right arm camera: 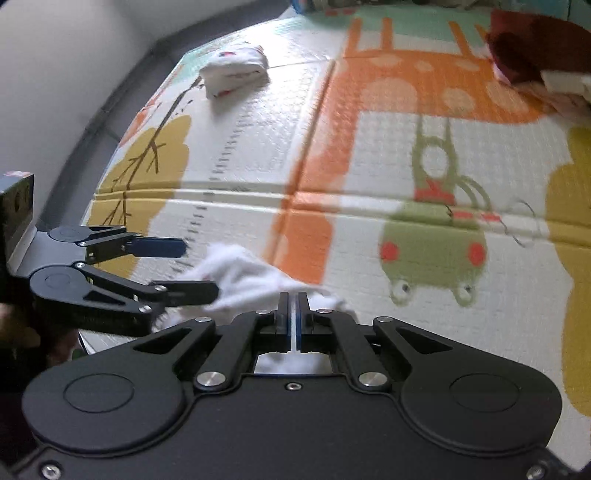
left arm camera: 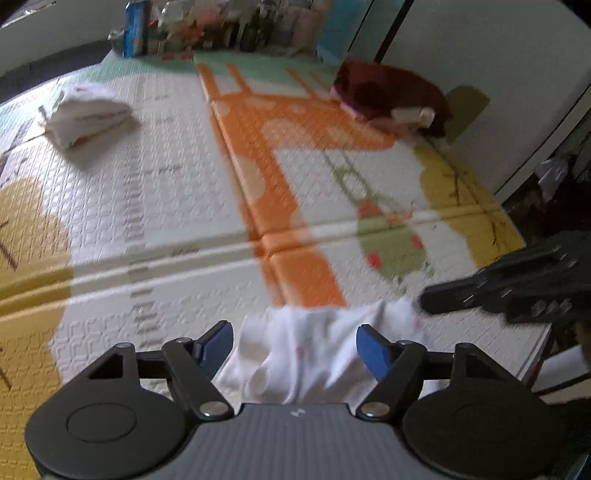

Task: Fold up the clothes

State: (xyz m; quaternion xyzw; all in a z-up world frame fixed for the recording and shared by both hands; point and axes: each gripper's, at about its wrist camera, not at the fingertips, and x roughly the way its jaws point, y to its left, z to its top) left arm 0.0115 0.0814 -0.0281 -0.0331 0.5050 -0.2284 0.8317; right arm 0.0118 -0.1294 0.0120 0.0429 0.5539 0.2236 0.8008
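Observation:
A small white garment [left arm camera: 314,350] with faint pink print hangs crumpled above the near edge of the play mat [left arm camera: 166,192]. My left gripper [left arm camera: 295,345] is open, its blue pads on either side of the cloth. My right gripper [left arm camera: 424,299] comes in from the right and pinches the cloth's right corner. In the right wrist view my right gripper [right arm camera: 294,299] is shut on the white garment [right arm camera: 243,277], and my left gripper [right arm camera: 201,267] is open at its left end.
A folded white garment [left arm camera: 86,114] lies far left on the mat, also in the right wrist view [right arm camera: 236,70]. A dark red pile of clothes [left arm camera: 391,96] sits far right by the white wall [left arm camera: 480,55]. Clutter [left arm camera: 192,26] lines the far edge.

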